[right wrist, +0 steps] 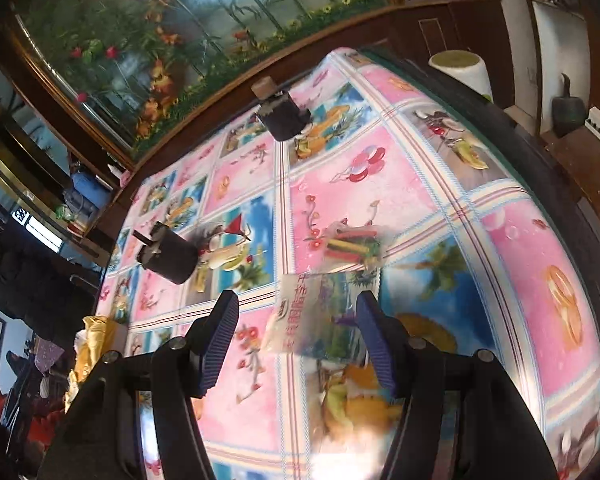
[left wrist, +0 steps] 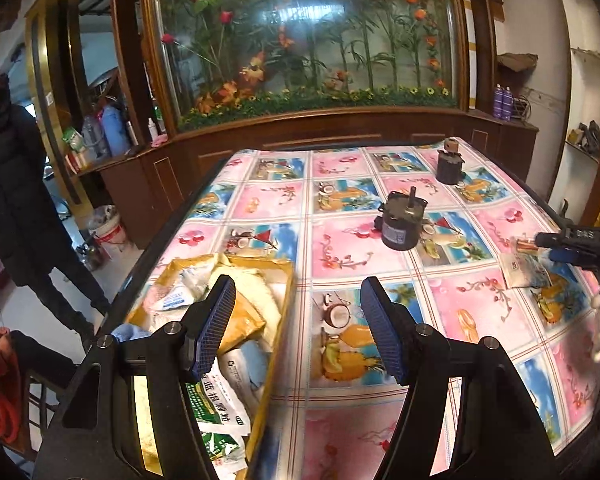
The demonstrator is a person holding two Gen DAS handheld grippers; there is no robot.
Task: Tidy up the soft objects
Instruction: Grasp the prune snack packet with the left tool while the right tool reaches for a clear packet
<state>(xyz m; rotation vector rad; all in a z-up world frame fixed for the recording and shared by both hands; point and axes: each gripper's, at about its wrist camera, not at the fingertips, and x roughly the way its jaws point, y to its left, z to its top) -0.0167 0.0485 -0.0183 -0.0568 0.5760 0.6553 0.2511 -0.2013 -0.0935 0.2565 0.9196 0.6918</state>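
Golden-yellow and already well filled, the box [left wrist: 278,300] at your left holds a heap of soft sachets and pouches, so most of the sorting looks done. Your left gripper [left wrist: 298,326] hangs beside its right wall with the fingers spread apart and nothing between them. Two items remain on the tablecloth [right wrist: 420,184]: a clear printed packet [right wrist: 320,316], lying just ahead of your right gripper [right wrist: 296,336], whose fingers are also apart and empty, and a small bag of coloured sticks [right wrist: 352,246] just beyond it. Neither is gripped yet. Leave the two dark motors [left wrist: 400,224] alone.
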